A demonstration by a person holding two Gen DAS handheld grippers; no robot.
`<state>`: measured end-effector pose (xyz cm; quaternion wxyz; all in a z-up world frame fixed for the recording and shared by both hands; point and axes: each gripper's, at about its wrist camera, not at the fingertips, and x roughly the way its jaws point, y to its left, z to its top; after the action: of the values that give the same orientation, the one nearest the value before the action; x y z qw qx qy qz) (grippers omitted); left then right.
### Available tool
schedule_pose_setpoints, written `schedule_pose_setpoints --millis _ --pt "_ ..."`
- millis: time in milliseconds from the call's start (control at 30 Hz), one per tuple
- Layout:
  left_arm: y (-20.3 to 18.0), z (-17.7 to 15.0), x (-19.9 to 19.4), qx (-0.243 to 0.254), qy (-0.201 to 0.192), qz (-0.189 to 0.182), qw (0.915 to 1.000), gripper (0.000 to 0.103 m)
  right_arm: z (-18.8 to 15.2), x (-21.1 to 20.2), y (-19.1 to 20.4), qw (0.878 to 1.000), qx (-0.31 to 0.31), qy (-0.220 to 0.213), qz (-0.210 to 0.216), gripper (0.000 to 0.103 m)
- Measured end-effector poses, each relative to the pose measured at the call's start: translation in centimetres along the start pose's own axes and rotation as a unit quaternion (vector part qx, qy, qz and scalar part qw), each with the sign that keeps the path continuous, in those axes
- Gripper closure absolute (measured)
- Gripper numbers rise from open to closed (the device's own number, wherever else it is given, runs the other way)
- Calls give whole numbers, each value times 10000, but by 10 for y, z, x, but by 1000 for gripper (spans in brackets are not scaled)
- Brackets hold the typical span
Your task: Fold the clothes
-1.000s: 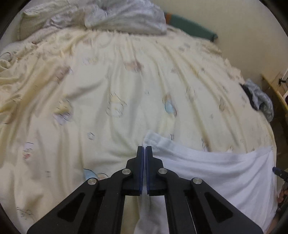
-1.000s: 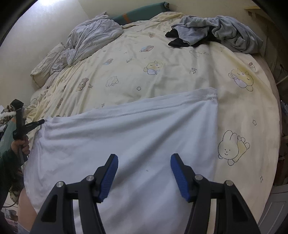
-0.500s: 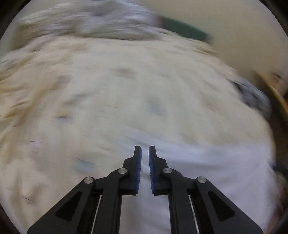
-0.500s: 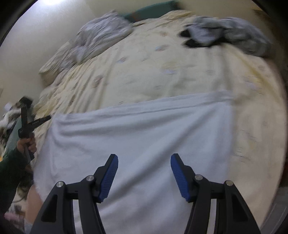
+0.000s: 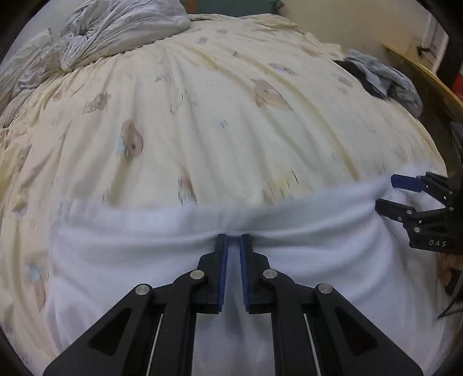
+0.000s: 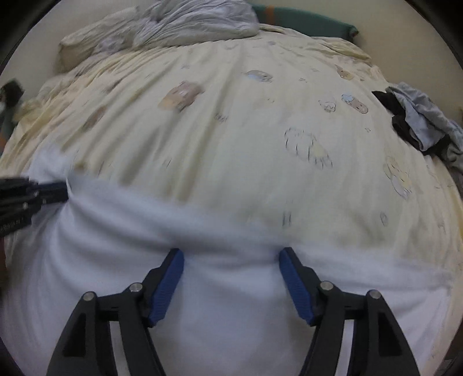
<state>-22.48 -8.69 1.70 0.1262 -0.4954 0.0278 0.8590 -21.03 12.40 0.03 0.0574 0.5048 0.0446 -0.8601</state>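
A white cloth [image 5: 144, 260] lies spread on the near part of a pale yellow bed cover [image 5: 231, 115] printed with cartoon animals. My left gripper [image 5: 233, 235] points down at the cloth's far edge, where wrinkles gather at its tips. Its jaws stand a narrow slit apart, and no cloth is pinched between the pads. In the right wrist view the left gripper [image 6: 62, 189] enters from the left at that edge. My right gripper [image 6: 231, 251] is over the white cloth [image 6: 231, 289], its jaws wide and opening, with cloth under the gap but ungripped. It also shows in the left wrist view [image 5: 387, 196].
A crumpled grey sheet [image 5: 121, 26] and a pillow [image 6: 86, 46] lie at the head of the bed. A pile of grey and dark clothes [image 6: 419, 124] sits at the right edge. A green cushion [image 6: 312, 26] lies against the wall. Wooden furniture [image 5: 428, 78] stands on the right.
The left gripper left the cloth's corner, parted slightly and moved along to the middle of the far edge. The right gripper swept toward that edge, and its jaws widened.
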Motion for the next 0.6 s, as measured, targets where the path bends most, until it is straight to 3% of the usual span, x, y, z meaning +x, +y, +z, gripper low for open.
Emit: schedule_pose_setpoints --millis 100,133,200,300,433,567,600 --pt "11 12 -6 -294 -303 226 9989 93 17 3 -3 9998 36 -160 -80 34" --pt "18 14 -11 -460 -403 173 9980 93 20 0 -4 9997 75 -204 -70 34" --pt "25 10 -26 -579 -478 -272 9968 93 20 -12 -4 9993 166 -252 201 34" --pt "18 4 -36 -184 -438 -689 9965 93 14 -25 10 9962 -55 -234 833 33" --pt "8 -2 -27 249 -185 -544 9980 93 27 -26 47 9872 -715 -444 1354 35" --pt "23 -9 -38 -352 -322 -441 9979 93 51 -8 78 9736 -1320 -212 1848 62" --pt "27 -12 -44 -544 -353 -507 9966 93 56 -3 86 9706 -1497 -117 1883 63"
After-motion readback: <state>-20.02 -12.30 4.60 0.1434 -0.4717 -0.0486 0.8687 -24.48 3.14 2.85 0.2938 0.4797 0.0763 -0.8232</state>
